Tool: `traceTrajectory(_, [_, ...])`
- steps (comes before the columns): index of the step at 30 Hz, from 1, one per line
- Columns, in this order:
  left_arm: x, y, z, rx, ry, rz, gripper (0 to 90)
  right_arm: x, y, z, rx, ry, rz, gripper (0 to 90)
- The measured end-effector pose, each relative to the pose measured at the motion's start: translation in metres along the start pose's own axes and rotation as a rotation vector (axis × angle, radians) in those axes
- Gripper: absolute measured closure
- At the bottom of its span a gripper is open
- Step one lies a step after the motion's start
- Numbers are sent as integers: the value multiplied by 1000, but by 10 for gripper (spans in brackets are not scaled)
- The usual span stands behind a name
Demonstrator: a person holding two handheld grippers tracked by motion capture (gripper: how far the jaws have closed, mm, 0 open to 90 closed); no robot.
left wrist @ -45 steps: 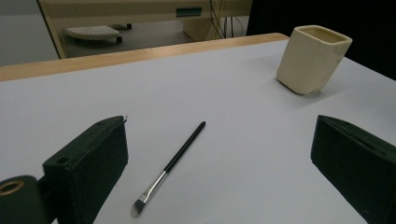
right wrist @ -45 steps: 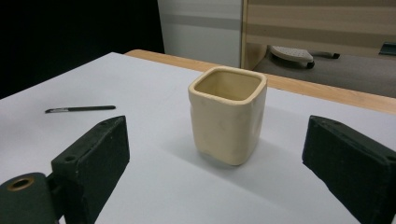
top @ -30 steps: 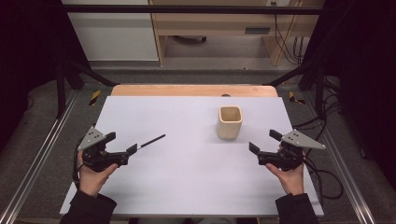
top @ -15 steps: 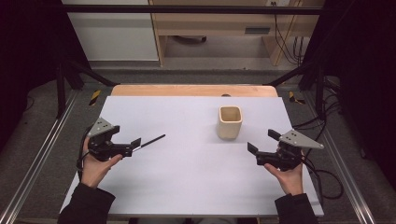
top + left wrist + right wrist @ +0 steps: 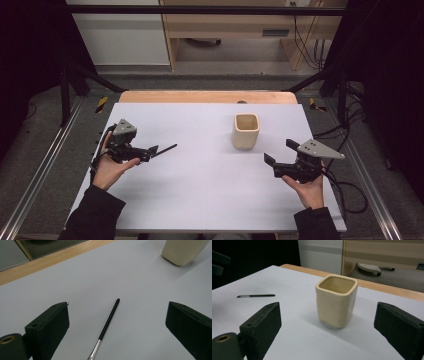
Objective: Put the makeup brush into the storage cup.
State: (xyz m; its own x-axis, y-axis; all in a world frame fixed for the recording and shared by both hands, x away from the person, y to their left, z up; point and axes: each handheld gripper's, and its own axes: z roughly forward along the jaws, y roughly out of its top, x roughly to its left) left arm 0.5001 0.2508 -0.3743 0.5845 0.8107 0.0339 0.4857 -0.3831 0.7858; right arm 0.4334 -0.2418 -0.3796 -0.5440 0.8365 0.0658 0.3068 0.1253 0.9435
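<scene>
One white tabletop, one cream square cup standing upright right of centre, one thin black brush lying flat at left, well apart from cup. Two tongs: left tongs held low over brush's near end, jaws wide apart, straddling it without touching; right tongs near cup, jaws likewise spread, aimed at it, clamped on nothing. Since a second ago: left hand moved forward toward brush; right tongs, cup and brush much as before.
</scene>
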Motion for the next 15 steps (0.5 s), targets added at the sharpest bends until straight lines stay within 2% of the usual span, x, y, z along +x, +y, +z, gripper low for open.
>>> traceTrajectory(3, [0,0,11,40,-3,16,55,0,0,0,0,0,-1,79])
traceTrajectory(4, [0,0,11,40,-3,16,59,0,0,1,1,0,-1,79])
traceTrajectory(5, [0,0,17,71,-5,30,61,0,0,1,3,0,1,78])
traceTrajectory(6, [0,0,17,71,-5,30,62,0,0,1,3,0,1,79])
traceTrajectory(12, [1,-1,36,146,-14,47,89,1,0,1,6,3,3,78])
traceTrajectory(14, [1,-1,39,154,-12,53,98,1,-1,1,7,3,4,78])
traceTrajectory(15, [1,-2,45,169,-16,49,104,0,-1,2,9,2,-9,78])
